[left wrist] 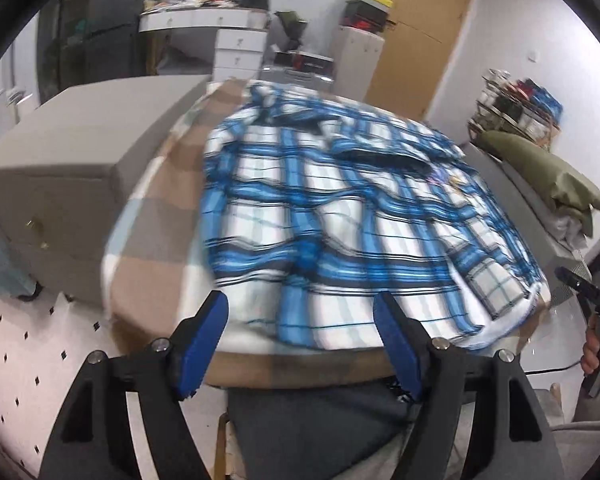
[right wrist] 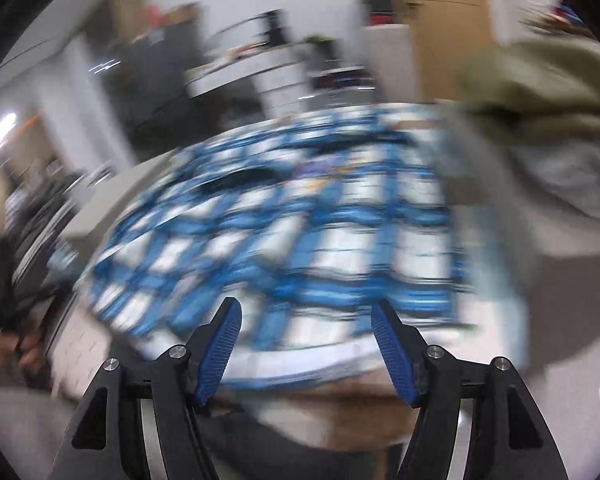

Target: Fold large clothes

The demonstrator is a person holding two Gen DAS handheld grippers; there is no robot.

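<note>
Left gripper (left wrist: 302, 312): we hold it angled down over the near edge of the table; its blue pads (left wrist: 204, 344) stand wide apart with nothing between them, clear of the cloth.
Right gripper (right wrist: 306, 320): we hold it tilted down toward the same near edge, jaws spread and empty; this view is heavily blurred, so finer detail escapes us.
Right hand (left wrist: 598, 354): in the left wrist view we see it at the far right edge, fingers wrapped around a black handle.
Left hand (right wrist: 18, 344): in the right wrist view it shows as a blurred shape at the far left, gripping a dark handle.
Plaid shirt (left wrist: 340, 216): the blue and white checked garment lies spread on the table, its near hem just beyond our left pads; a darker fold sits toward its far half.
Table cover (left wrist: 156, 208): a brown and pale checked cloth under the shirt, bare along the left side.
Grey box (left wrist: 60, 160): a big closed block to the left of the table; we cannot see inside.
Olive bundle (left wrist: 548, 172): green fabric heaped on a grey surface to the right.
Wire rack (left wrist: 516, 104): far right, packed with small items we cannot make out.
White drawers (left wrist: 236, 52): far behind, the shelf on top cluttered.
Stacked boxes (left wrist: 366, 10): far, beside the wooden door (left wrist: 424, 36), a yellow lid on top.
</note>
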